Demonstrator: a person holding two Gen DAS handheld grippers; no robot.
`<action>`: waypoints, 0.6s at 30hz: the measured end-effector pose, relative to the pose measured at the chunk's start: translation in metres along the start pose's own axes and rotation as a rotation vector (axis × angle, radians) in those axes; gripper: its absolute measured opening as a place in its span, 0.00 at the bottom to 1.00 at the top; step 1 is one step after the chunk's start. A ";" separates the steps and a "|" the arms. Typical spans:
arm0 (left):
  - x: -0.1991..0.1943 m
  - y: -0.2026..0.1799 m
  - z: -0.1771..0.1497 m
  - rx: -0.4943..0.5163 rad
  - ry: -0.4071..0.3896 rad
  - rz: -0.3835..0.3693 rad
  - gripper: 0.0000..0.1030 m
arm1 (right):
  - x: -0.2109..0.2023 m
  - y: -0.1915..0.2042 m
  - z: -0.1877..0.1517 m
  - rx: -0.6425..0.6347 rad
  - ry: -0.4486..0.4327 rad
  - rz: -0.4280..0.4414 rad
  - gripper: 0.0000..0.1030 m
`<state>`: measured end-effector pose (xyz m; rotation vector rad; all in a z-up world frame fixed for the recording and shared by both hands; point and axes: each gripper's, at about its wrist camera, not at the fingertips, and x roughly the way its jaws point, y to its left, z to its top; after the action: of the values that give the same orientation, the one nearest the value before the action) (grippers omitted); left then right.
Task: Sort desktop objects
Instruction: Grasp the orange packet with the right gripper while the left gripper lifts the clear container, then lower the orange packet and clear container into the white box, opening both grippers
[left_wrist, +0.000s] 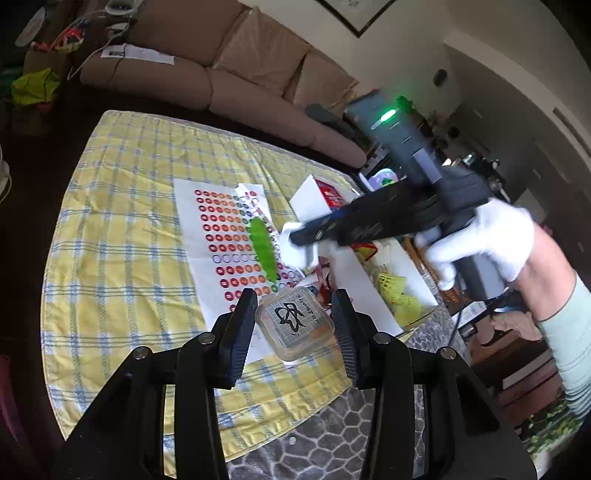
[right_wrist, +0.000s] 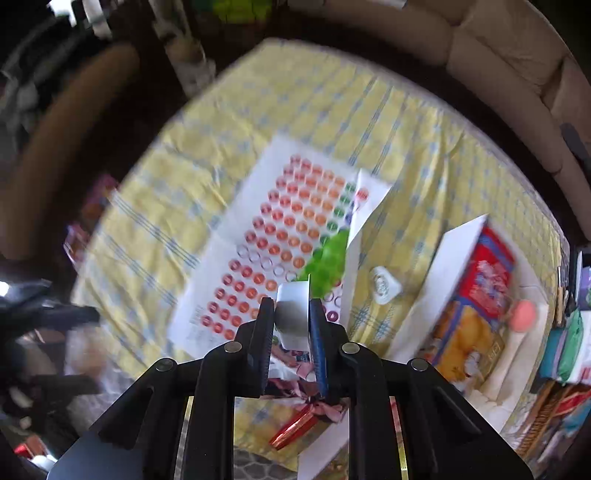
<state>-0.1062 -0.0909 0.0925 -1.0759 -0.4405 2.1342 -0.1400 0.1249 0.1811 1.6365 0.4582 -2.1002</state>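
Both wrist fisheyes look closely down at the checked tablecloth (left_wrist: 122, 236), sharing the sticker sheet (right_wrist: 258, 236).

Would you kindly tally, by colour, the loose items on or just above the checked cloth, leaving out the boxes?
Green: 1, the ridged toy on the sticker sheet.
White: 2, the roll between the right fingers, and the small heart-shaped piece on the cloth.
Clear: 1, the lidded case between the left fingers.
Total: 4
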 end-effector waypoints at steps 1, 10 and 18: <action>0.000 -0.002 0.000 0.007 -0.002 -0.001 0.38 | -0.012 -0.002 0.002 0.028 -0.040 0.012 0.18; 0.012 -0.034 -0.002 0.072 0.023 -0.041 0.38 | -0.071 -0.059 -0.028 0.181 -0.196 -0.024 0.18; 0.062 -0.118 0.004 0.148 0.126 -0.144 0.38 | -0.060 -0.105 -0.113 0.230 -0.136 -0.154 0.18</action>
<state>-0.0843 0.0357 0.1268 -1.0545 -0.2872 1.9284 -0.0900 0.2797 0.2110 1.6107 0.3169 -2.4386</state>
